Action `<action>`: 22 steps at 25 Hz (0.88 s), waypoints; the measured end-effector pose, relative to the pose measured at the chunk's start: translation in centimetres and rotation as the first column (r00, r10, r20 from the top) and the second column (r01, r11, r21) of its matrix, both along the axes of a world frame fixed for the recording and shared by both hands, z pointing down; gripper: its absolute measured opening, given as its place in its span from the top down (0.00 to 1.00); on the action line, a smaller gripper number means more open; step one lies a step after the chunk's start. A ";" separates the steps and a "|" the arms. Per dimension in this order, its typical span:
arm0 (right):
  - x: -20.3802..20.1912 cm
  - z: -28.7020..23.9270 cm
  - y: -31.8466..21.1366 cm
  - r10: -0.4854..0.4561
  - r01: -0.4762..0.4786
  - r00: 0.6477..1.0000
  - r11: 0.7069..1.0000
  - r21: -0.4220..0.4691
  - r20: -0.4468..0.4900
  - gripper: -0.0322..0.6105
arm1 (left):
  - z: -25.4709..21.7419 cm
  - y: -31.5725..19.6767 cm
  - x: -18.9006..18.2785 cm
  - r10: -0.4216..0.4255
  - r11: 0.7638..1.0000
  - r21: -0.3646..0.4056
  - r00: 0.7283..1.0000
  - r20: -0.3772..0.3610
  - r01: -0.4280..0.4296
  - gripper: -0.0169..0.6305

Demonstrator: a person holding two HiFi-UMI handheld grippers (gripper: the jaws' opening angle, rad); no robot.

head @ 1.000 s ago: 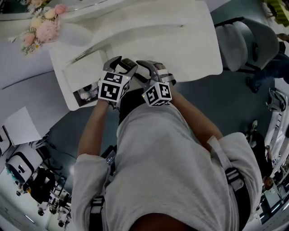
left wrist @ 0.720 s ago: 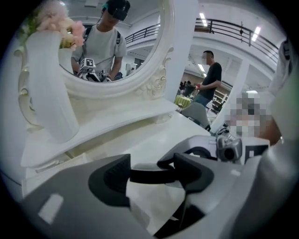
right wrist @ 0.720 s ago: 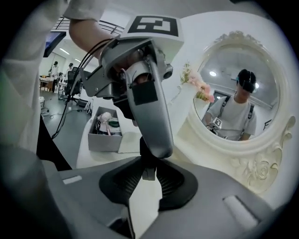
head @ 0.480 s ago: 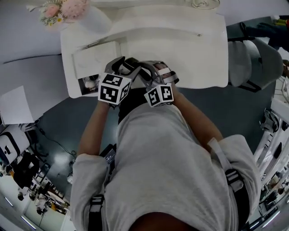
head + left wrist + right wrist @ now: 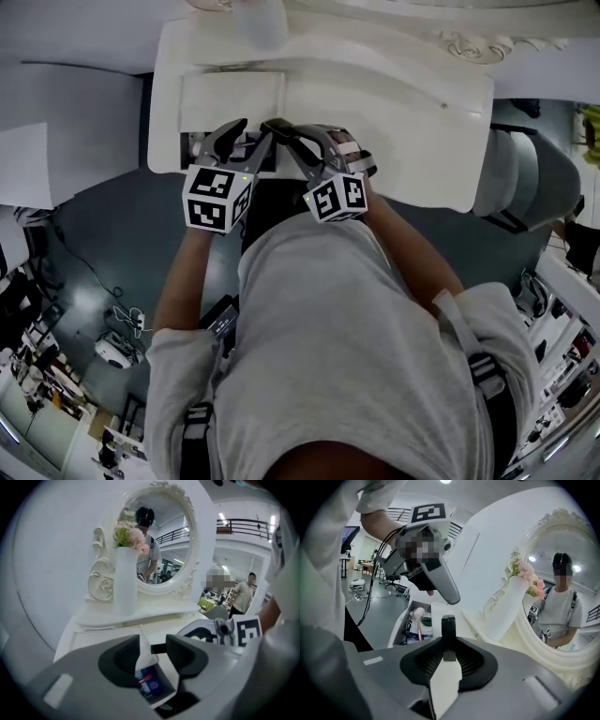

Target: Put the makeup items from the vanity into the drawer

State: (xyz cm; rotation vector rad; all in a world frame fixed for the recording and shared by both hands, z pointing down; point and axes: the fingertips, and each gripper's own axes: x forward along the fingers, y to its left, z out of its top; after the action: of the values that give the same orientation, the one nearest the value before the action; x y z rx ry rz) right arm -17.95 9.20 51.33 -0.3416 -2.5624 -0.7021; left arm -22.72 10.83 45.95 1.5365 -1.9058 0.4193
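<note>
Over drawer (image 5: pixel 398 623) at left end of vanity (image 5: pixel 403 112), both grippers sit side by side. Right gripper (image 5: pixel 448 645) pinches black stick (image 5: pixel 448 629) upright between pads, jaws just closed on it. Likely gripped for carrying into drawer. Stick near drawer's right edge; from right gripper view, opening lies ahead and to left. Left gripper (image 5: pixel 157 649) half spread, jaws just been closing, nothing pinched; blue item (image 5: pixel 151 682) in drawer shows below gap. Drawer stands open, ready to receive.

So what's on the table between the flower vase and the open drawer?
Nothing. The left gripper view shows only bare white vanity top between the vase and the drawer.
</note>
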 end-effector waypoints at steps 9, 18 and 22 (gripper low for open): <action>-2.2 -1.2 5.4 -0.107 0.102 0.993 0.990 -0.093 -0.055 0.81 | 0.8 8.7 -6.9 -0.262 0.965 -0.009 0.962 0.078 0.264 0.97; -3.8 1.8 9.5 -0.141 0.146 0.952 0.989 0.000 -0.273 0.81 | 3.2 13.1 -9.9 -0.272 0.960 -0.052 0.959 0.075 0.277 0.97; -5.1 3.2 10.2 -0.081 0.125 0.929 0.987 0.101 -0.360 0.81 | 4.2 14.2 -11.0 -0.257 0.964 -0.056 0.965 0.055 0.260 0.97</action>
State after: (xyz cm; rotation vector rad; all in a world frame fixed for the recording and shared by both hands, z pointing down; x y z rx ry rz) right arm -23.05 19.37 54.56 -0.5158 -2.1613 -0.7552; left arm -33.74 25.04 50.17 1.2252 -2.0761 0.3966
